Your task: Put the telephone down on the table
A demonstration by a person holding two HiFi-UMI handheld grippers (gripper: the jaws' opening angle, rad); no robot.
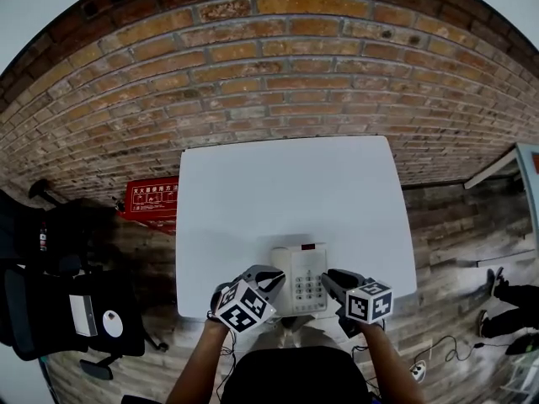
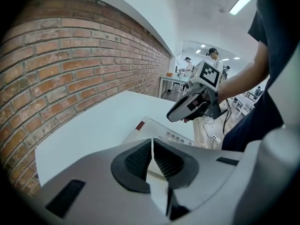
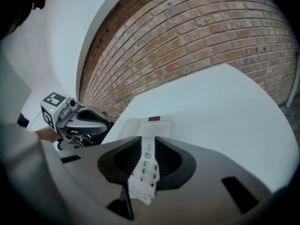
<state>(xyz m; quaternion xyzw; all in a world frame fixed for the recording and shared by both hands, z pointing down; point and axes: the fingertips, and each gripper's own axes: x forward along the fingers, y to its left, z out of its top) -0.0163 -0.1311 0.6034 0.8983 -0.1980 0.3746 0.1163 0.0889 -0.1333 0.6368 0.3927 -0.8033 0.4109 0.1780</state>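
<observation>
The white telephone (image 1: 305, 278) lies flat on the white worktop (image 1: 286, 183), close to its near edge, directly between the two tongs. The left tongs (image 1: 271, 278) sit just beside the telephone's left flank, tips pointing forward and down; their jaws are closed together with only a thin slit between the ribbed pads (image 2: 140, 159), and nothing is held in them. The right tongs (image 1: 330, 278) sit just beside its right flank, angled the same way. Their jaws stand a little apart, and the keypad (image 3: 145, 170) shows through the gap, below and beyond the tips; the pads do not press on it, so these tongs grip nothing. A small red strip (image 3: 154, 119) marks the telephone's far end, ahead of both tongs. Beyond that the bare worktop runs on to a brick wall (image 1: 295, 57). Well off to the left of the left tongs, a red sign (image 1: 152, 199) and a black chair (image 1: 50, 301) stand on the floor
</observation>
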